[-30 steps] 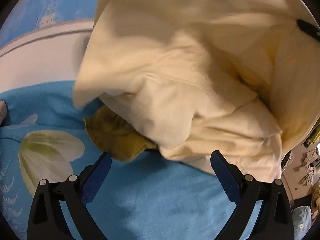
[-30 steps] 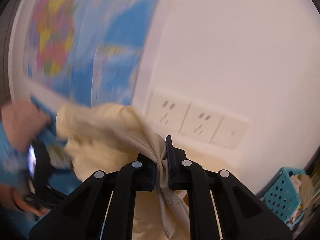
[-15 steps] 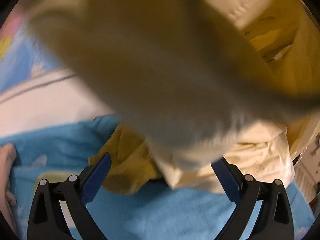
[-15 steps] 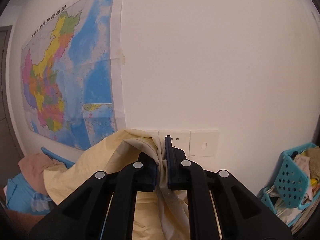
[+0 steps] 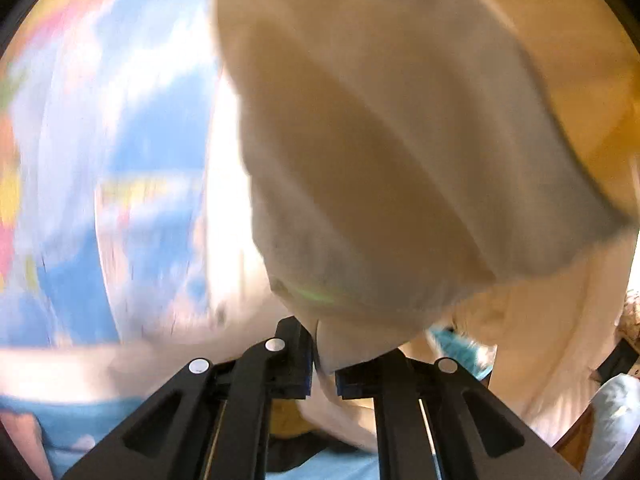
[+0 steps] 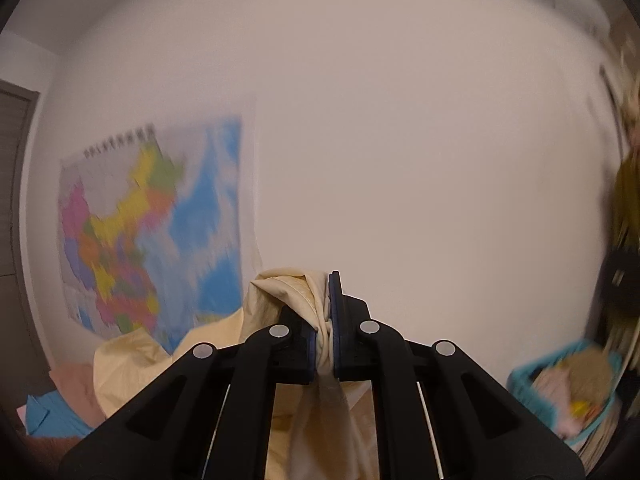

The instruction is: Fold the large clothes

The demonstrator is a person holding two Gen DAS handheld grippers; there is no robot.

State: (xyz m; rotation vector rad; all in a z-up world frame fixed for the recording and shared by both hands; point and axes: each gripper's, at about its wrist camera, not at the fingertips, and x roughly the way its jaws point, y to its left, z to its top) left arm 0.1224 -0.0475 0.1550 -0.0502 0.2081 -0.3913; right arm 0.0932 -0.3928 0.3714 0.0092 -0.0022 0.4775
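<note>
While the right wrist view is showing a wall map (image 6: 152, 232) and a blue basket (image 6: 560, 392), the left one is blurring into billowing cloth. The cream garment (image 5: 400, 160) is hanging bunched and creased, with the left gripper (image 5: 322, 364) and right gripper (image 6: 325, 344) both clamping its folds above the blue bed (image 5: 100, 420).

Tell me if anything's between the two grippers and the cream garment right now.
Nothing is. The left gripper is shut on a fold of the cream garment, and the right gripper is shut on another bunched part of it. Both views are motion-blurred.
</note>
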